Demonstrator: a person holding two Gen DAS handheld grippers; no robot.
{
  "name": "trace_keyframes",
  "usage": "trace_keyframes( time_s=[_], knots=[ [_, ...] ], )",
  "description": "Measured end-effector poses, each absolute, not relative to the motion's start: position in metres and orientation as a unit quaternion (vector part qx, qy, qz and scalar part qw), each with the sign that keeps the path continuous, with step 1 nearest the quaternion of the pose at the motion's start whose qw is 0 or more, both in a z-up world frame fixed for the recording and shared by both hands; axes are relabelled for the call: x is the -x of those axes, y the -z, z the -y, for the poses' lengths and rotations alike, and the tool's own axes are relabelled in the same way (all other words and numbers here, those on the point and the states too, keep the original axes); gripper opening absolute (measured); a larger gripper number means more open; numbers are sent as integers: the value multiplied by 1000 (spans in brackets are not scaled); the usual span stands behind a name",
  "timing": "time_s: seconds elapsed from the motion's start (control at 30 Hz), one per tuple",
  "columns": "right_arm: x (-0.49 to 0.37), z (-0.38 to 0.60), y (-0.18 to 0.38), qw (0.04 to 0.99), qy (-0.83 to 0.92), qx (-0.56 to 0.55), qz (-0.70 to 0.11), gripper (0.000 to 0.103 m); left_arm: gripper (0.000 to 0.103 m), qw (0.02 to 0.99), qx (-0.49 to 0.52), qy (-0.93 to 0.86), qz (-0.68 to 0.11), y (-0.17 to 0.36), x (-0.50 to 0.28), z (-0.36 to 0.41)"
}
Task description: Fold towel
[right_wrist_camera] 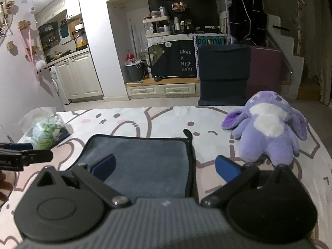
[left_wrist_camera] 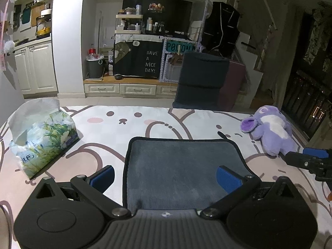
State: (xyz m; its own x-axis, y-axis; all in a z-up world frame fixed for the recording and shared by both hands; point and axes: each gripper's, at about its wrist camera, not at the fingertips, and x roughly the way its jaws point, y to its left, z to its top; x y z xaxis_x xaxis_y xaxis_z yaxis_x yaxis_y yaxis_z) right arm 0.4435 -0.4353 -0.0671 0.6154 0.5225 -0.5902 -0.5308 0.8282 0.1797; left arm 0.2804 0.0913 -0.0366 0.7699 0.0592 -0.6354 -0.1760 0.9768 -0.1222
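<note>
As I read both wrist views, item one: towel, dark grey with black edging, lying flat on the desk, directly ahead of and between my two grippers.

Left gripper: spread wide, holding nothing, straddling the towel's near-left edge.

Right gripper: equally wide, empty, straddling the near-right edge.

Long axis: cannot tell; the towel looks roughly square. Neither arm is clearly nearer; I judge each takes its own near corner.

View differences: the right view alone shows the hanging loop at the far-right corner; the left view shows the tissue pack closer. Plush toy sits right, apart from the towel.
</note>
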Motion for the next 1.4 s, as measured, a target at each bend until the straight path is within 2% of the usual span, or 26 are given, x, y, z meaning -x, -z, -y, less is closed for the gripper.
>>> trace_keyframes(
  time_s=[1.4],
  knots=[
    [-332,471,27,893,-334,35,-298,103,103,943,84,-44,-319,-18,-157,-51]
  ],
)
